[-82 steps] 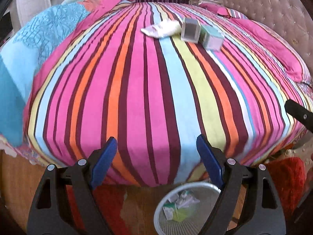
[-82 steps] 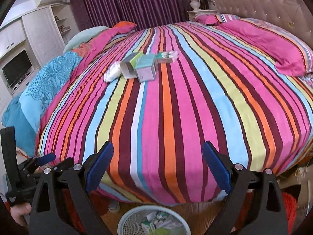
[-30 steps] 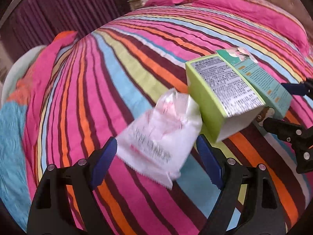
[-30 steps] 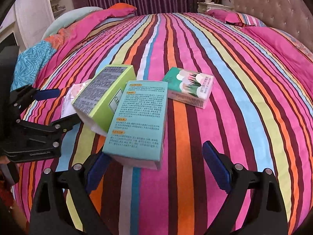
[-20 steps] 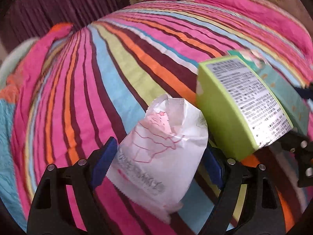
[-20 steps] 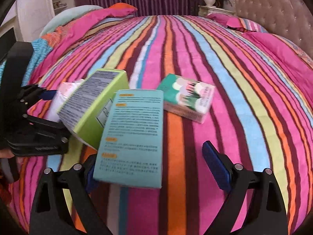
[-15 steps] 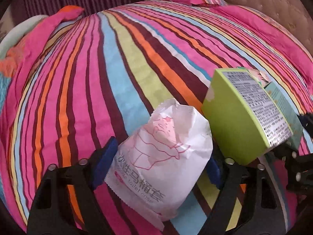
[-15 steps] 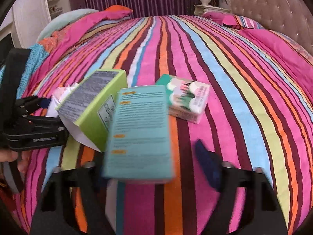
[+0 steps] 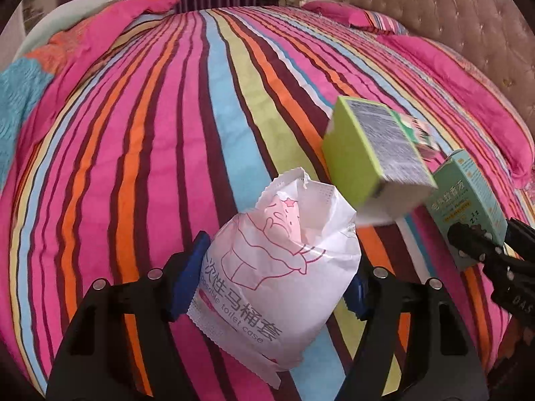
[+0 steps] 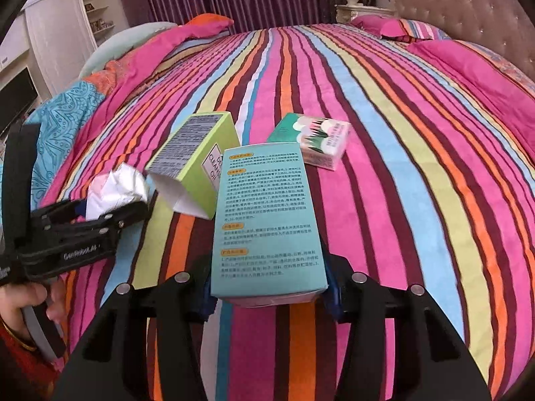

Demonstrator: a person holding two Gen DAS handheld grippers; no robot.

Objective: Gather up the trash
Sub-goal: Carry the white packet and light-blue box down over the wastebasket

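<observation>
Grippers closed on two pieces of trash near the foot edge of the striped bed

Right gripper [image 10: 267, 290] had just been closing and clamped the near end of the teal box [image 10: 267, 220], whose long axis ran straight out from the jaws toward the headboard [image 10: 468, 3]. Left gripper [image 9: 274, 277], also just closing, pinched the white wrapper [image 9: 277, 267] by its sides. Beyond both, the green box [image 10: 197, 163] lay tilted between them, and the tissue pack [image 10: 314, 143] sat further in, nearer the right gripper, so that hand seemed better placed for it.
</observation>
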